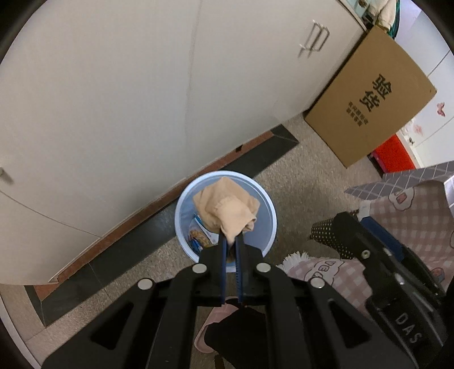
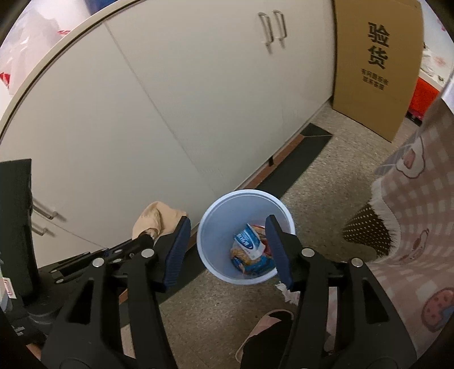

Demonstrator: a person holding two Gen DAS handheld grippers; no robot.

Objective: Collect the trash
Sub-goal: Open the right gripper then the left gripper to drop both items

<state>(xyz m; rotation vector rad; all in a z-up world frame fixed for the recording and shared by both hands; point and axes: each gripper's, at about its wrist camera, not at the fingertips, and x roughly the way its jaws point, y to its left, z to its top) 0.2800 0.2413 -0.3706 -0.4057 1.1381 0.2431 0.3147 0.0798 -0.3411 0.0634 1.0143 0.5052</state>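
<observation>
A pale blue trash bin [image 1: 266,224] [image 2: 218,224] stands on the floor beside the cabinet base. Snack wrappers [image 2: 249,249] [image 1: 200,235] lie at its bottom. My left gripper [image 1: 231,241] is shut on a crumpled tan cloth [image 1: 227,207] and holds it directly above the bin's mouth. In the right wrist view that cloth [image 2: 154,218] and the left gripper [image 2: 147,235] show at the left, beside the bin. My right gripper [image 2: 227,227] is open above the bin, with nothing between its blue fingers [image 2: 177,255].
Cream cabinet doors [image 1: 113,99] with metal handles [image 2: 272,27] rise behind the bin. A brown cardboard box [image 1: 371,99] [image 2: 374,62] leans at the right. A pink checked blanket [image 2: 411,241] [image 1: 411,221] hangs at the right. A pink slipper [image 2: 264,326] lies on the speckled floor [image 2: 215,312].
</observation>
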